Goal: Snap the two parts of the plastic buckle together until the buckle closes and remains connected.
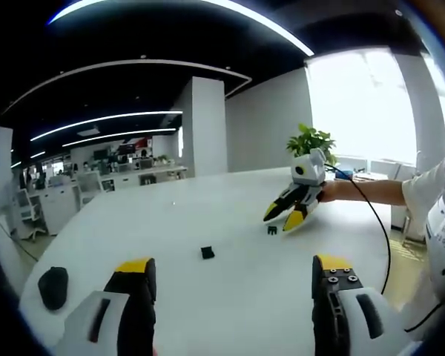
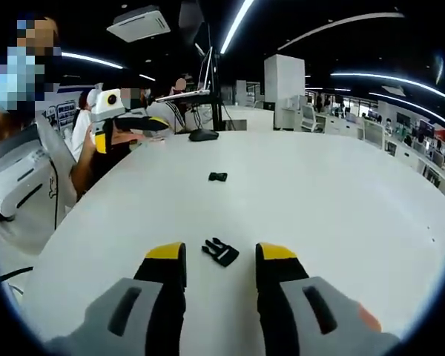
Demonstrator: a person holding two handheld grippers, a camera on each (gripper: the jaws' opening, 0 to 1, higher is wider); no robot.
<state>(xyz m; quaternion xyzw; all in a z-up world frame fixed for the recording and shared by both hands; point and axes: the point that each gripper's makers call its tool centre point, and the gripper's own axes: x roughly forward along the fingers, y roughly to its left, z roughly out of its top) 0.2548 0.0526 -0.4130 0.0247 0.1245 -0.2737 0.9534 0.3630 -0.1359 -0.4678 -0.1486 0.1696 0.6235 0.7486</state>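
Between the yellow-tipped jaws of the right gripper (image 2: 220, 256), in the right gripper view, lies one small black buckle part with prongs (image 2: 220, 252). It rests flat on the big white table (image 2: 341, 200). The jaws stand apart on each side of it and do not touch it, so they hold nothing. Farther out on the table, well apart from the first piece, lies the other buckle part (image 2: 218, 176), small and black. At the far left of this view the left gripper (image 2: 137, 127) is up in the air in a person's hand, near a black mouse (image 2: 203, 135) at the far edge of the table. In the left gripper view, the left gripper's own jaws rise from the bottom with a wide gap between them, and nothing is in that gap. Out ahead on the table lies a black buckle part (image 1: 207, 253), and farther off to the right lies another tiny black piece (image 1: 272, 231), just below the tips of the right gripper, which points down at it with its jaws parted. A green plant (image 1: 311, 140) stands behind that gripper. A black mouse sits near the left edge of the table.
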